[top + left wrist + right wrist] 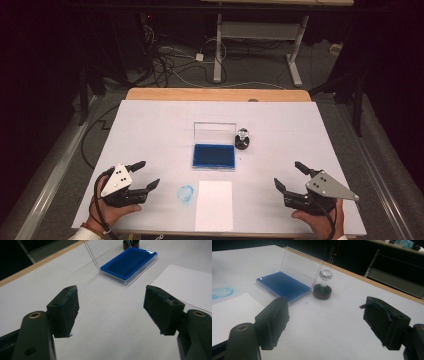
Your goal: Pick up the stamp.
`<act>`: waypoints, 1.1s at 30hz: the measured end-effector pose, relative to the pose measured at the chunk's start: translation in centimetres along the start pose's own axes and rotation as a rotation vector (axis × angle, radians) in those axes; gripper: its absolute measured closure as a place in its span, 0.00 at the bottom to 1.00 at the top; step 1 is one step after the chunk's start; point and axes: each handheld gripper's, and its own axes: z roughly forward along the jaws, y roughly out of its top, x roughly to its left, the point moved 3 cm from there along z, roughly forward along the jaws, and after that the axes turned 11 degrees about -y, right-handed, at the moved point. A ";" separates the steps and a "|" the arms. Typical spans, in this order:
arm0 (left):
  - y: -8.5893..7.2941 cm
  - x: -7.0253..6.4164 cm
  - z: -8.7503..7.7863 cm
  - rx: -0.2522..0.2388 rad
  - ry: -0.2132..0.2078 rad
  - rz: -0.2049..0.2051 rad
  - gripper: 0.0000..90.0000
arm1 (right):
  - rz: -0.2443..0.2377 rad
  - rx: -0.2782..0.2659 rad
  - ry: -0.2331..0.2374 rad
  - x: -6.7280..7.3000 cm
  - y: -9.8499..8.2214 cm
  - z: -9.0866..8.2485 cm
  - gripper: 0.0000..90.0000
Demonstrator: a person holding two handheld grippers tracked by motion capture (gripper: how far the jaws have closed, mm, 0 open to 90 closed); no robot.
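A white-topped bench point(150, 130) is seen from above, with a person's forearms entering from the bottom edge. At the near left, the left hand-held gripper point(149, 175) rests just above the surface with its two black jaws spread apart and nothing between them; its own view looks across bare white surface toward the ink pad. Just to its right lies a faint round blue smudge point(186, 194), and beside that a white sheet of paper point(214, 205) sits at the near edge. Behind the paper, near the middle of the bench, sits a blue ink pad point(214, 156) in a clear case whose lid point(215, 133) stands upright at the back. Just beside the case's far right corner stands a round stamp point(242, 139) with a dark base and a clear knob handle, upright and apart from the case. At the near right, the right hand-held gripper point(290, 177) also hovers low with jaws wide and empty, well apart from the stamp.
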 end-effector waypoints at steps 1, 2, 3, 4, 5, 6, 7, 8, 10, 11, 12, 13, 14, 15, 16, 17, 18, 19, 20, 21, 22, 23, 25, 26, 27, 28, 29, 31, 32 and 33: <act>-0.1 0.0 0.2 0.009 -0.006 0.002 0.31 | -0.002 0.004 0.006 -0.1 0.0 0.1 0.23; -0.2 -0.1 0.3 0.018 -0.008 0.002 0.31 | -0.005 0.006 0.005 -0.2 -0.1 0.2 0.23; -0.2 -0.1 0.5 0.023 -0.014 0.001 0.31 | -0.003 0.014 0.008 -0.2 -0.2 0.2 0.23; -0.3 -0.2 0.7 0.028 -0.023 0.000 0.31 | -0.008 0.020 0.011 -0.2 -0.2 0.3 0.23; -0.3 -0.2 0.8 0.034 -0.025 0.001 0.31 | -0.007 0.022 0.012 -0.2 -0.2 0.4 0.23; -0.3 -0.2 0.8 0.034 -0.025 0.001 0.31 | -0.005 0.021 0.012 -0.3 -0.3 0.4 0.24; -0.2 -0.4 0.9 0.041 -0.031 0.009 0.31 | -0.004 0.029 0.010 -0.3 -0.2 0.4 0.24; -0.2 -0.4 1.0 0.046 -0.035 0.013 0.31 | -0.002 0.032 0.009 -0.3 -0.2 0.4 0.24; -0.2 -0.5 1.2 0.053 -0.040 0.011 0.31 | -0.004 0.034 0.008 -0.3 -0.2 0.5 0.24; -0.3 -0.5 1.2 0.060 -0.040 0.017 0.31 | -0.005 0.037 0.008 -0.3 -0.2 0.6 0.24; -0.3 -0.5 1.2 0.061 -0.040 0.019 0.31 | -0.003 0.040 0.012 -0.3 -0.2 0.7 0.24; -0.3 -0.5 1.2 0.058 -0.043 0.015 0.31 | -0.009 0.043 0.014 -0.3 -0.2 0.7 0.24; -0.3 -0.5 1.2 0.059 -0.044 0.013 0.31 | -0.014 0.051 0.012 -0.3 -0.1 0.8 0.24; -0.4 -0.5 1.2 0.061 -0.043 0.014 0.31 | -0.016 0.051 0.016 -0.4 -0.1 0.9 0.24; -0.4 -0.5 1.2 0.062 -0.042 0.015 0.31 | -0.016 0.056 0.021 -0.4 -0.1 0.9 0.24; -0.4 -0.5 1.2 0.064 -0.041 0.017 0.31 | -0.021 0.061 0.023 -0.5 0.0 1.0 0.24; -0.4 -0.5 1.1 0.065 -0.041 0.018 0.31 | -0.018 0.066 0.024 -0.6 0.0 1.0 0.24; -0.4 -0.6 1.1 0.064 -0.042 0.016 0.31 | -0.015 0.068 0.026 -0.7 0.1 1.1 0.24; -0.4 -0.6 1.1 0.066 -0.041 0.015 0.31 | -0.019 0.074 0.034 -0.8 0.2 1.3 0.24; -0.5 -0.6 1.1 0.070 -0.040 0.014 0.31 | -0.019 0.080 0.041 -0.9 0.4 1.5 0.24; -0.5 -0.5 1.2 0.075 -0.042 0.014 0.31 | -0.022 0.084 0.040 -1.0 0.6 1.6 0.24; -0.6 -0.5 1.2 0.078 -0.044 0.018 0.31 | -0.031 0.091 0.045 -1.2 0.8 1.9 0.24; -0.6 -0.5 1.2 0.077 -0.045 0.013 0.31 | -0.032 0.111 0.051 -1.4 1.2 2.5 0.24; -0.7 -0.4 1.2 0.081 -0.045 0.014 0.31 | -0.027 0.119 0.060 -1.6 1.4 2.8 0.24; -0.7 -0.4 1.2 0.079 -0.044 0.010 0.31 | -0.023 0.125 0.068 -1.7 1.6 3.2 0.24; -0.7 -0.4 1.2 0.079 -0.044 0.010 0.31 | -0.028 0.132 0.073 -1.8 1.9 3.6 0.24; -0.9 -0.3 1.3 0.089 -0.045 0.009 0.31 | -0.038 0.138 0.073 -1.9 2.1 4.0 0.24; -0.9 -0.3 1.3 0.088 -0.044 0.006 0.31 | -0.056 0.158 0.081 -1.9 2.4 4.9 0.26; -0.9 -0.3 1.3 0.087 -0.047 0.005 0.31 | -0.062 0.166 0.086 -1.8 2.6 5.3 0.25; -0.9 -0.3 1.3 0.087 -0.047 0.005 0.31 | -0.062 0.177 0.083 -1.8 2.8 5.8 0.26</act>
